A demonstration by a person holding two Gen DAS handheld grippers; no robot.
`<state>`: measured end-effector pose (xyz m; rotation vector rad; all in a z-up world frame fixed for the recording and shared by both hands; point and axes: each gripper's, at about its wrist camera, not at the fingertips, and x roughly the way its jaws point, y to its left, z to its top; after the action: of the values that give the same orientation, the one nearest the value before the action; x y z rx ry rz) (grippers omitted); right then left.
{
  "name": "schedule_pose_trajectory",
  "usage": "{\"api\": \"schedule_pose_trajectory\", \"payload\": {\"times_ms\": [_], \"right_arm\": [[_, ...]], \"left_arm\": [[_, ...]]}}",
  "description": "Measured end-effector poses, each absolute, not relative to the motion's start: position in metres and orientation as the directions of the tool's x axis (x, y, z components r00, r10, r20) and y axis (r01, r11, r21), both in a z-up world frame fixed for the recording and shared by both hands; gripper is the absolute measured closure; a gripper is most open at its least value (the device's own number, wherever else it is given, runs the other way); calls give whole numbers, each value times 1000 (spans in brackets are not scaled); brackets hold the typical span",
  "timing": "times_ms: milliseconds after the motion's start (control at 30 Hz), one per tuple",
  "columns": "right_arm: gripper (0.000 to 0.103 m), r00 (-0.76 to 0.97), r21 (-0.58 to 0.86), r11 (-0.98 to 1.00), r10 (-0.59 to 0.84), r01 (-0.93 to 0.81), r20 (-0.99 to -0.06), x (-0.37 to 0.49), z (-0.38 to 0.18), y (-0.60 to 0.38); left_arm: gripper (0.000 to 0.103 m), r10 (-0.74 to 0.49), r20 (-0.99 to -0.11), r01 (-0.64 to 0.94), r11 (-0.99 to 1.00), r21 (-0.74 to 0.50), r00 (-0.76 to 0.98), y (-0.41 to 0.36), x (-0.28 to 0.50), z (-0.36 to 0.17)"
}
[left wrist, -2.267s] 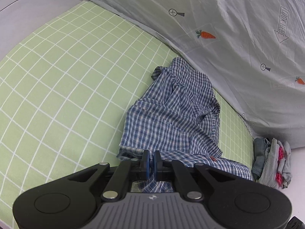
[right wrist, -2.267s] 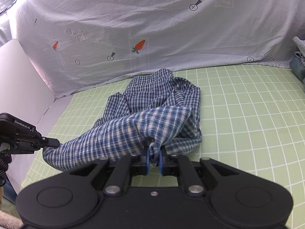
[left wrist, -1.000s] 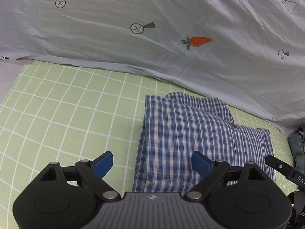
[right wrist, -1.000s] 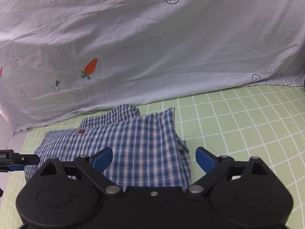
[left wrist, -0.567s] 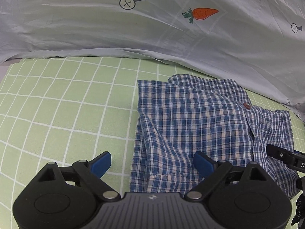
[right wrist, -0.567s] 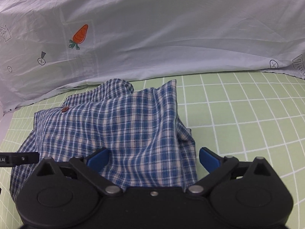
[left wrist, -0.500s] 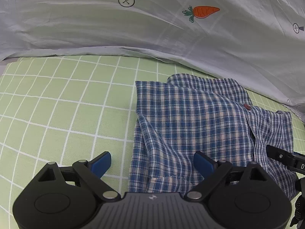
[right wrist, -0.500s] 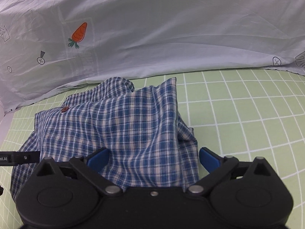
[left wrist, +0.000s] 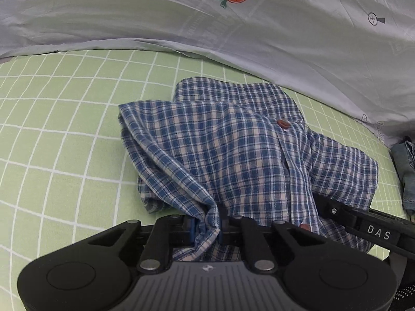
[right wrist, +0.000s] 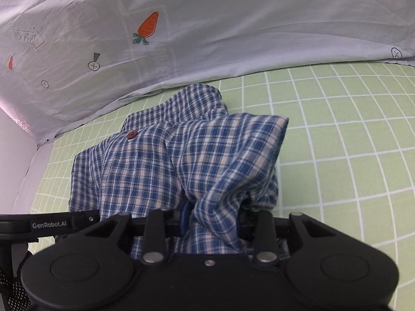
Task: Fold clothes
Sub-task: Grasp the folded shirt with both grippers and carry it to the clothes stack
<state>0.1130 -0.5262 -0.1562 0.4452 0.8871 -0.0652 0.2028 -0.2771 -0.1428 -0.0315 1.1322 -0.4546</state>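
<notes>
While lying partly folded on the green grid sheet, just below the hem of the grey carrot-print cloth, blue plaid shirt bunched along near edge. Left gripper: jaws just drawn in, narrow, pinching a ridge of near-left hem; blue pads mostly buried in fabric. Right gripper: jaws just drawn in, clamped on a thicker wad at near-right corner; one blue pad partly visible, other concealed by cloth. Fabric lifted into peaks at both grips, masking hem beneath. One brown button visible on placket; second half hidden near left gripper body. Denim pile cut off at right frame edge. Opposite gripper's arm partly visible in each wrist view, remainder out of frame.
</notes>
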Motion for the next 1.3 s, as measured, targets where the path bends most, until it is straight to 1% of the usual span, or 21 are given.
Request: {"api": "schedule_pose_trajectory", "payload": {"times_ms": [167, 300, 500, 667, 833, 1000, 1100, 1300], "right_arm": [[76, 652, 409, 877, 158, 253, -742, 39, -141, -515], [77, 668, 411, 870, 136, 273, -732, -17, -122, -490], [77, 670, 353, 867, 29, 353, -742, -77, -94, -479], [77, 660, 299, 853, -69, 427, -748, -117, -74, -490], [77, 669, 274, 831, -150, 484, -728, -158, -61, -516], [77, 701, 278, 815, -205, 509, -683, -204, -49, -567], [77, 725, 297, 805, -222, 514, -652, -238, -45, -618], [77, 777, 311, 819, -235, 482, -584, -305, -25, -749]], "left_arm": [[91, -379, -866, 324, 906, -274, 326, -259, 135, -116], [91, -397, -863, 367, 889, -275, 314, -251, 87, -98], [91, -505, -824, 405, 831, -382, 258, -247, 49, -92], [91, -560, -797, 500, 769, -398, 226, -274, 19, -83], [91, -603, -774, 574, 710, -409, 194, -318, 0, -67], [91, -644, -741, 642, 652, -403, 189, -387, -20, -45], [91, -670, -716, 652, 634, -416, 194, -436, -44, -38], [91, -722, -650, 651, 614, -446, 237, -570, -107, -13]]}}
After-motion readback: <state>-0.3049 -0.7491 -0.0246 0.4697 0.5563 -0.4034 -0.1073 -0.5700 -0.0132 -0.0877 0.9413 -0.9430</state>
